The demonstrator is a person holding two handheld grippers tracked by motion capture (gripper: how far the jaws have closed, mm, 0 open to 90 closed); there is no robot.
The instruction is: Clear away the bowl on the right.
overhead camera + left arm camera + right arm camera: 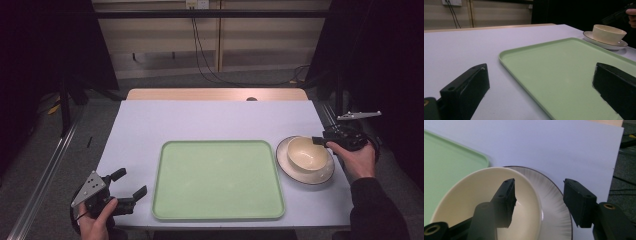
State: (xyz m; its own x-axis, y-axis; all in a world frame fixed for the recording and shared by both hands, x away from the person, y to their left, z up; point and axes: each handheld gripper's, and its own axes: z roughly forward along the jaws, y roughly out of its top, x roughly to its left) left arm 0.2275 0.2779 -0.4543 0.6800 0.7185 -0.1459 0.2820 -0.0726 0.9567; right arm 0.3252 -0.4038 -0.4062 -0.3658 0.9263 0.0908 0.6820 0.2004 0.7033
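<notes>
A cream bowl (306, 153) sits on a white plate (288, 165) right of a light green tray (218, 180) on the pale table. My right gripper (320, 140) is open at the bowl's far right rim. In the right gripper view one jaw hangs over the inside of the bowl (469, 195) and the other stands outside it over the plate (555, 205); the right gripper (539, 195) straddles the rim. My left gripper (131, 184) is open at the table's front left corner, left of the tray. In the left gripper view its jaws frame the tray (554, 70), with the bowl (608, 33) beyond.
The tray is empty. A wooden strip (215, 94) runs along the table's far edge. Cables (200, 55) hang down the back wall. Dark floor and a metal rail (45, 175) lie off the left side.
</notes>
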